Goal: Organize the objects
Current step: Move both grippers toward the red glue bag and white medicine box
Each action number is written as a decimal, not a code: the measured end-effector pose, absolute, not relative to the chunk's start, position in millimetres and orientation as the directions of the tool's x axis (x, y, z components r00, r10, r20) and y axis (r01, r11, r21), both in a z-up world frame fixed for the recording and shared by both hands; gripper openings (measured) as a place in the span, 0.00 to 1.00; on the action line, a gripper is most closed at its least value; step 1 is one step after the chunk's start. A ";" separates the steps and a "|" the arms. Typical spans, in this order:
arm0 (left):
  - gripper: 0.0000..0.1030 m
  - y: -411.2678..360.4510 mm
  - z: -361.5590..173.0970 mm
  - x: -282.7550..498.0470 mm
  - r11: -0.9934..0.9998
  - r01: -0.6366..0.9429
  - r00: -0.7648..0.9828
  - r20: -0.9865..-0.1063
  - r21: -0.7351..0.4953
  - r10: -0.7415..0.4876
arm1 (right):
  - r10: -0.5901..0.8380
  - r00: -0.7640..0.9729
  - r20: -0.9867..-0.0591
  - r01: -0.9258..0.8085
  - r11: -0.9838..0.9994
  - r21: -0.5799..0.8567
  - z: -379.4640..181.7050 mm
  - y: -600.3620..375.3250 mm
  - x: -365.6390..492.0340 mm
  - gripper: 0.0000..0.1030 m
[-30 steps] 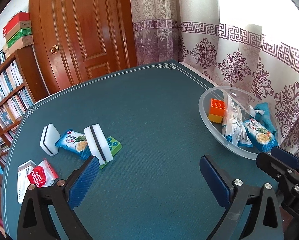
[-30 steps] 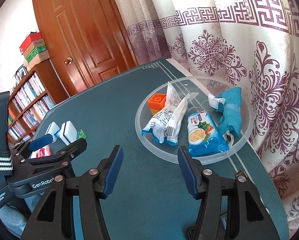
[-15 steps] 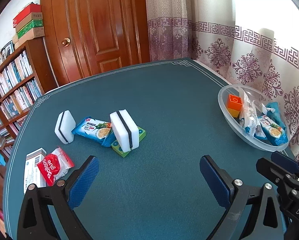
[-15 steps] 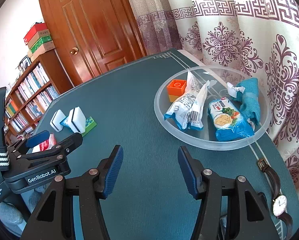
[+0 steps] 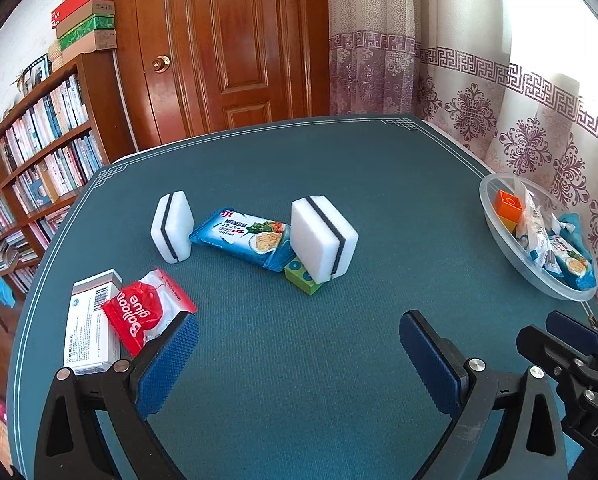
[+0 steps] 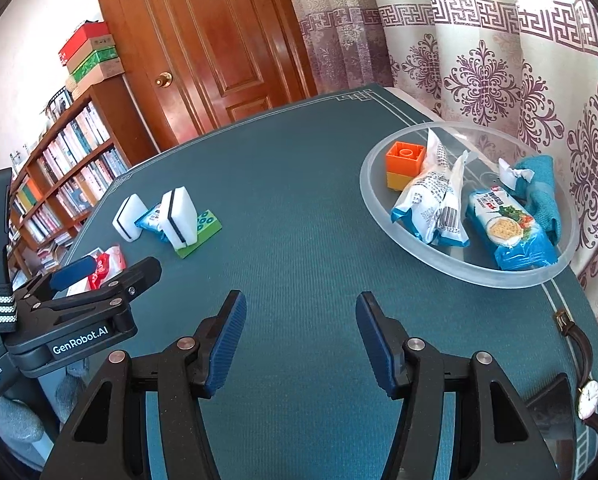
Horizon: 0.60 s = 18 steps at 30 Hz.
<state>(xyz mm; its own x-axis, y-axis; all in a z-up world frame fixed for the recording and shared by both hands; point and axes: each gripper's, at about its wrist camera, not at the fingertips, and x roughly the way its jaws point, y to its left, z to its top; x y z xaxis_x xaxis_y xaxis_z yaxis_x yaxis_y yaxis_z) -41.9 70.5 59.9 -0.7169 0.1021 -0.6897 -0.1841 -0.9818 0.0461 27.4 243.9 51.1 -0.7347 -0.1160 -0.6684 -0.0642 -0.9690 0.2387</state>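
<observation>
On the teal table lie two white sponges (image 5: 323,235) (image 5: 172,227), a blue cracker packet (image 5: 245,239), a green brick (image 5: 301,278), a red "Balloon glue" packet (image 5: 147,312) and a white box (image 5: 91,322). A clear bowl (image 6: 383,216) at the right holds an orange-yellow brick (image 6: 404,164), two snack packets (image 6: 507,232) and a blue cloth (image 6: 539,188). My left gripper (image 5: 299,340) is open and empty, near the red packet. My right gripper (image 6: 299,320) is open and empty, in front of the bowl.
A wristwatch (image 6: 585,380) lies at the table's right front edge. A bookshelf (image 5: 31,168) stands left, a wooden door (image 5: 235,48) behind, patterned curtains (image 6: 499,60) to the right.
Both views have swung left and pulled back from the bowl. The loose objects on the left now sit nearer the centre of the left wrist view. Both grippers stay open.
</observation>
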 end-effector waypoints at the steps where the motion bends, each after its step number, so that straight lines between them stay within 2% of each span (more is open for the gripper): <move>1: 0.99 65.8 59.6 -42.4 -0.984 -0.175 -0.716 -0.691 0.044 0.097 | -0.118 -0.732 -0.671 -0.060 -0.970 0.236 50.4 240.7 26.5 0.57; 18: 0.99 -40.3 54.2 -47.8 -0.997 0.073 -0.708 -0.705 0.003 -0.054 | -0.165 -0.684 -0.711 0.012 -0.977 0.215 35.4 200.9 14.3 0.58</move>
